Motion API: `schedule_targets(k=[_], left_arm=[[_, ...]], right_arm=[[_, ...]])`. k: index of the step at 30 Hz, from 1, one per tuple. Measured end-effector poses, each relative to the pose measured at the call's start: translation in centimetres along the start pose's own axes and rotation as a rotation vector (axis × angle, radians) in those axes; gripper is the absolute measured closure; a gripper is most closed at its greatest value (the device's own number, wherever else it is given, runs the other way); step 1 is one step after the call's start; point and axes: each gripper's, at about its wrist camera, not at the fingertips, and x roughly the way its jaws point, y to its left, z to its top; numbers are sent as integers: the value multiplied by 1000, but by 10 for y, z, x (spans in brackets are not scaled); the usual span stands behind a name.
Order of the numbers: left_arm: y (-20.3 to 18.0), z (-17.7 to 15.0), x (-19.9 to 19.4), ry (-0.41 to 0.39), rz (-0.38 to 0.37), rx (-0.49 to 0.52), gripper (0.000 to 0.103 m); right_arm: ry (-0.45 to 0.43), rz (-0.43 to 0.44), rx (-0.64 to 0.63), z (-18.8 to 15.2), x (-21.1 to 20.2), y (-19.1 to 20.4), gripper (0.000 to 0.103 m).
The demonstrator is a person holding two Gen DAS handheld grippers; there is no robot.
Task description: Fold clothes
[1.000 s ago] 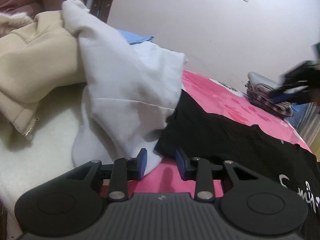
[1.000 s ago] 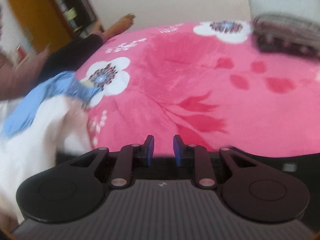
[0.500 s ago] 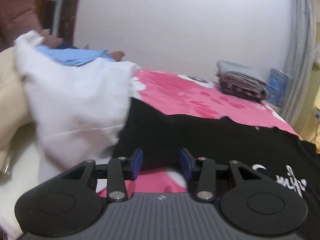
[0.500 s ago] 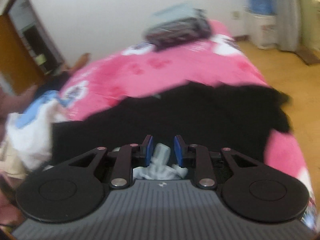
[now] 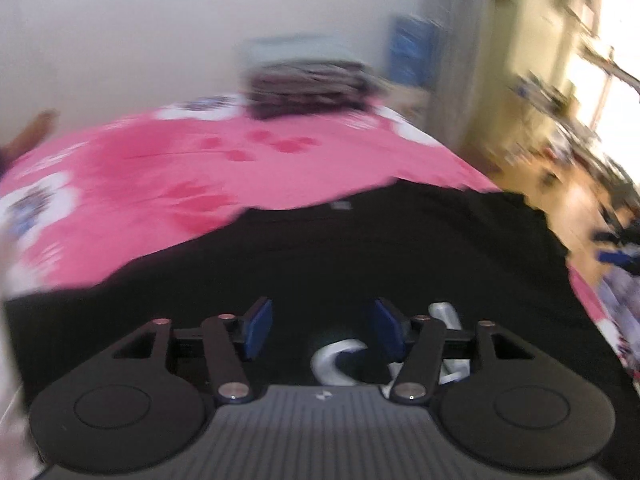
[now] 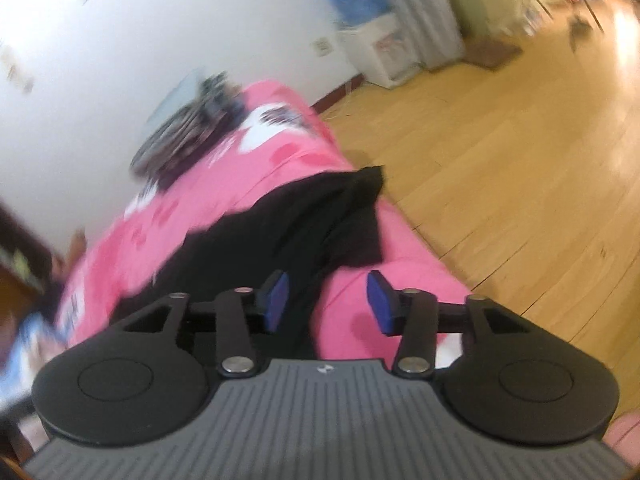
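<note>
Left wrist view: the left claw [image 5: 320, 330] hangs over a black cotton T-shirt with white lettering [image 5: 360, 248], which lies spread flat on a bed covered by a pink fleece blanket with white flowers [image 5: 168, 168]. Its jaws have just been opening and stand about half apart; nothing is clamped between the blue pads [image 5: 258, 330], and only the shirt's white print shows beneath them. A folded stack of dark striped clothes [image 5: 308, 88] rests at the far end of the bed, against the white wall [image 5: 160, 40]. The picture is blurred, so finer detail of the stack cannot be told.

Right wrist view: the right claw [image 6: 326, 302] points down at the bed's edge, beside a light wooden plank floor [image 6: 500, 160]. Its jaws have likewise just been opening and stand about half apart, gripping nothing. The black shirt's sleeve end [image 6: 352, 216] lies near the blanket's edge, ahead of the claw; dark fabric runs under the left pad, bare pink blanket under the right. The folded stack appears far off at the wall.
</note>
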Motion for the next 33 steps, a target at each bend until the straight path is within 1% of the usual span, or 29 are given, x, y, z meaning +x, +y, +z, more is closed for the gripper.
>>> schedule_targets(k=[2, 4, 6, 7, 9, 10, 12, 13, 17, 20, 21, 22, 23, 24, 25, 26, 28, 30, 33], left_arm=[[-29, 14, 20, 33, -34, 56, 44], [-57, 21, 39, 54, -67, 112, 42], [-86, 23, 59, 58, -83, 176, 42], [-99, 23, 67, 48, -83, 201, 42], [-122, 23, 83, 30, -84, 240, 43], [-132, 24, 91, 20, -80, 247, 43], [-145, 27, 105, 8, -78, 246, 44], [-149, 30, 112, 6, -78, 246, 47], [-165, 42, 136, -6, -54, 252, 49], [-174, 51, 157, 3, -40, 243, 53], [-174, 53, 162, 9, -33, 236, 57], [-174, 54, 168, 16, -31, 227, 59], [-175, 55, 173, 26, -28, 221, 58], [-174, 55, 176, 29, -25, 215, 58], [-174, 55, 179, 32, -21, 209, 58], [-173, 55, 180, 27, -22, 204, 58], [-170, 54, 181, 22, -24, 198, 54], [-167, 54, 183, 19, -26, 180, 51], [-161, 54, 185, 15, -38, 147, 47]], right_arm=[[10, 19, 120, 11, 21, -21, 52], [30, 34, 220, 16, 38, -40, 49], [55, 48, 312, 17, 53, -58, 49], [65, 60, 348, 17, 58, -66, 49], [75, 101, 384, 13, 63, -75, 49], [79, 118, 390, 11, 65, -78, 49], [82, 135, 359, 10, 66, -79, 49], [84, 138, 336, 11, 67, -78, 50], [96, 161, 235, 16, 68, -73, 57], [108, 184, 158, 19, 67, -67, 64], [109, 183, 132, 19, 68, -65, 72], [100, 178, 108, 19, 68, -64, 80], [91, 173, 85, 19, 68, -63, 93], [82, 168, 61, 19, 67, -62, 98], [65, 168, 50, 19, 65, -63, 99], [36, 171, 66, 18, 59, -68, 99], [-10, 161, 125, 17, 47, -83, 99], [-9, 147, 208, 12, 44, -104, 99], [19, 126, 326, 3, 50, -131, 100]])
